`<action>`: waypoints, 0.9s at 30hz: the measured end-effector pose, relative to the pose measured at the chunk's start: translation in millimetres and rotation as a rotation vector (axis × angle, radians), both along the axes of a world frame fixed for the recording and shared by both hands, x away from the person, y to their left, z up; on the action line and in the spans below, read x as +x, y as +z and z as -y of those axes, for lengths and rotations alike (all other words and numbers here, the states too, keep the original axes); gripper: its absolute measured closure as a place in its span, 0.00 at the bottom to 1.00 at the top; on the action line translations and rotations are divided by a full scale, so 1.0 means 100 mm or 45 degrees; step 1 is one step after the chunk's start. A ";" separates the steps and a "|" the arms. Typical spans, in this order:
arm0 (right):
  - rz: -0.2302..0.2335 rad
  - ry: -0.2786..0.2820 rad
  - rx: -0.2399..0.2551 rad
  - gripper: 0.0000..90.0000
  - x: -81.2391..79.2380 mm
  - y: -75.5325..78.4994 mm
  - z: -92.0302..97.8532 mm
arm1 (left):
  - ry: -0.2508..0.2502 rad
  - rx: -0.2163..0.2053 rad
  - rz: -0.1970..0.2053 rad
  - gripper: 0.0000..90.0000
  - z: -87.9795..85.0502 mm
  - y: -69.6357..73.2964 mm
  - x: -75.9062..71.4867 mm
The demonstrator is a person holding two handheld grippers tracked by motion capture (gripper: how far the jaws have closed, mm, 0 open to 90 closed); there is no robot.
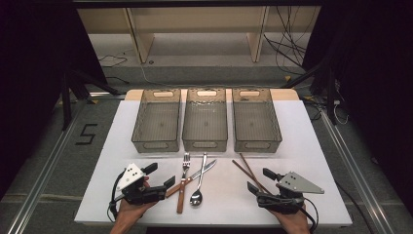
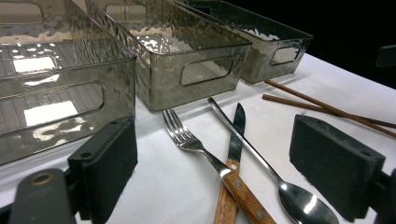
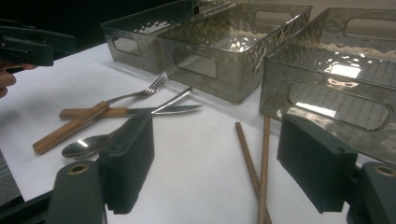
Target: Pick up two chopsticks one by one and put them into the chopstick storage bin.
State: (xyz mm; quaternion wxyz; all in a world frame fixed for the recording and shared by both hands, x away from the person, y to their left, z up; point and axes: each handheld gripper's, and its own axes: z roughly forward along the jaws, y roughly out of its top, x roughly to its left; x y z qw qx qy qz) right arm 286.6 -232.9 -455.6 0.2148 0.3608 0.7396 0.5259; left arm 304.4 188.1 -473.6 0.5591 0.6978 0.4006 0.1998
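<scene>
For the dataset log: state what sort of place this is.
Most likely a lab recording station, not a kitchen. The white table stands among dark stands, with loose cables on the floor behind and a taped number 5 beside it. Three empty bins and cutlery look staged.

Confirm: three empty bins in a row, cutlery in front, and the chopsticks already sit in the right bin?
Not quite. The chopsticks lie on the table in front of the right bin, as the high view shows. The rest holds.

One mark reads clearly — a black "5" (image 1: 86, 134) on the grey floor (image 1: 44, 146), left of the table.
</scene>
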 end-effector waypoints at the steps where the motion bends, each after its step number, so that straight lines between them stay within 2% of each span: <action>1: -0.003 -0.002 0.002 0.32 0.00 0.00 0.00 | 0.000 0.000 0.000 0.17 0.00 0.00 0.00; 7: -0.015 -0.003 -0.017 0.35 0.00 0.01 -0.01 | -0.005 0.007 0.000 0.17 0.01 0.00 0.00; 13: -0.047 -0.013 -0.067 0.41 -0.01 0.04 -0.03 | -0.004 0.006 0.000 0.17 0.00 0.00 0.00; 14: -0.067 -0.018 -0.094 0.42 -0.01 0.04 -0.03 | -0.004 0.007 0.002 0.17 0.00 0.00 0.00; 18: -0.090 -0.031 -0.130 0.43 0.00 0.04 -0.03 | -0.005 0.013 0.003 0.17 0.02 0.00 0.00; 21: -0.129 -0.036 -0.166 0.45 0.01 0.06 -0.03 | -0.002 0.015 -0.002 0.17 0.02 0.00 0.02; 22: -0.156 -0.037 -0.206 0.45 0.02 0.06 -0.02 | -0.001 0.014 -0.001 0.17 0.02 0.00 0.02; 23: -0.156 -0.037 -0.206 0.45 0.02 0.06 -0.02 | 0.000 0.011 0.000 0.17 0.03 0.01 0.02; 24: -0.184 -0.051 -0.244 0.47 0.03 0.06 -0.01 | -0.001 0.007 -0.001 0.17 0.04 0.01 0.02; 27: -0.191 -0.062 -0.276 0.48 0.02 0.05 0.01 | -0.008 0.026 0.003 0.17 0.07 0.01 0.02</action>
